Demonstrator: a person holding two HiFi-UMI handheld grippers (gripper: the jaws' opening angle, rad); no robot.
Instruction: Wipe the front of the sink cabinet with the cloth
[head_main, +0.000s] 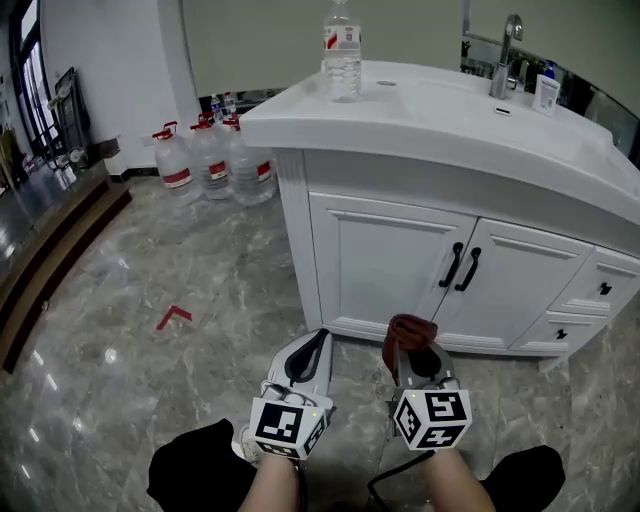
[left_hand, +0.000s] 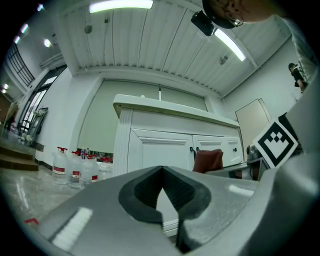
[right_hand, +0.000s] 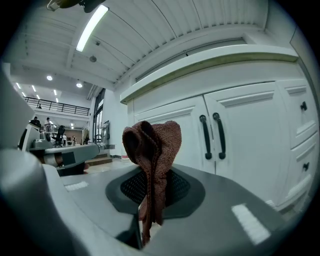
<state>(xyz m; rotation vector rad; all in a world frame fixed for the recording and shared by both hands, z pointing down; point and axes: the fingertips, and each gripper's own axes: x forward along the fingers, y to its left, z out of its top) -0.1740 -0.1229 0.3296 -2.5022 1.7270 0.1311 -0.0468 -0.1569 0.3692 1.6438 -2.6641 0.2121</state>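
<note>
Grey marble floor (head_main: 120, 300), short of the sink cabinet (head_main: 385, 255); cloth (right_hand: 152, 142) rust-brown, bunched, clamped upright in right gripper (head_main: 412, 352), near the doors but apart from them; left gripper (head_main: 308, 352) just beside, jaws together on nothing; plastic bottle (head_main: 341, 50) on countertop, water jugs (head_main: 210, 160) beyond; by the look, wiping not started; whole front left to do.

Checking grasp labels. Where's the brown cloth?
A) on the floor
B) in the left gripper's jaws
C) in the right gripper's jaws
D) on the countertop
C: the right gripper view shows the cloth pinched upright between the jaws of the right gripper.
</note>
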